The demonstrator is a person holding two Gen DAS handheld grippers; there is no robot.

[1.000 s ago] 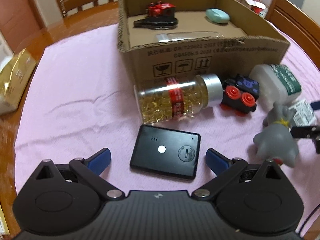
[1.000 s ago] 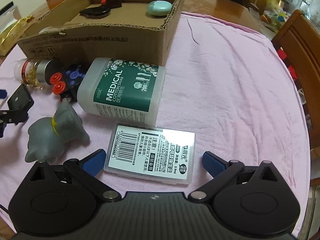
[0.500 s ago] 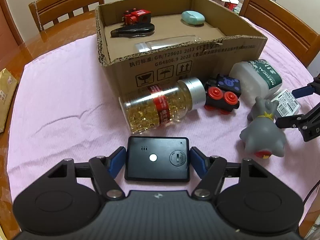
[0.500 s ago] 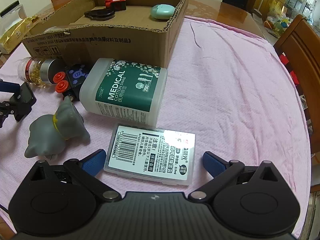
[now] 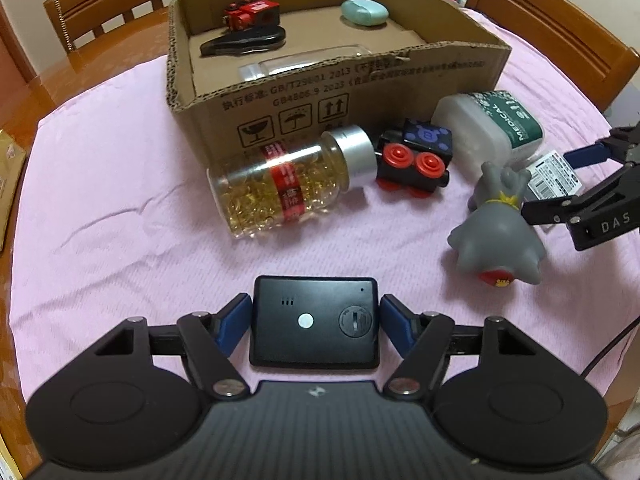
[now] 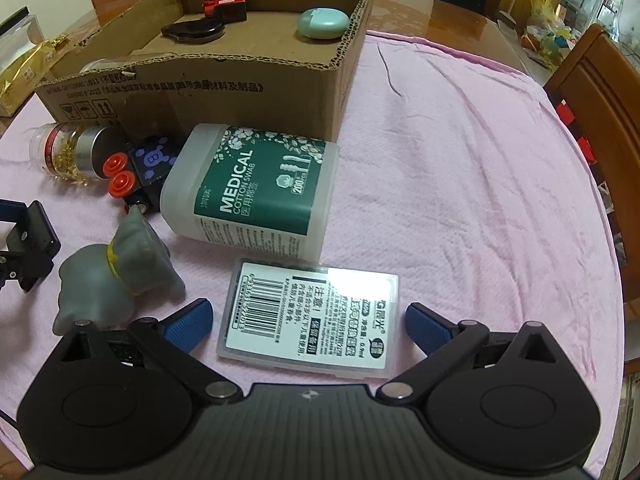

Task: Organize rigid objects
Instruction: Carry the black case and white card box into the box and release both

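My left gripper [image 5: 315,322] is shut on a flat black device [image 5: 314,326] with a white dot, its blue pads touching both sides. My right gripper [image 6: 308,320] is open around a clear flat case with a barcode label [image 6: 310,320], which lies on the pink cloth with gaps to both pads. A cardboard box [image 5: 340,92] stands behind, holding a red toy [image 5: 250,14], a black object [image 5: 244,40], a mint case [image 5: 365,12] and a clear bottle [image 5: 304,62]. The box also shows in the right wrist view [image 6: 240,92].
On the cloth lie a capsule bottle [image 5: 288,184], a black toy with red wheels [image 5: 416,160], a cotton swab box [image 6: 256,188] and a grey rubber figure [image 6: 116,272]. Wooden chairs stand around the table. A gold packet [image 6: 24,76] lies at the left edge.
My left gripper moved up to the black device and closed on it. My right gripper stayed open around the clear case and barely moved.
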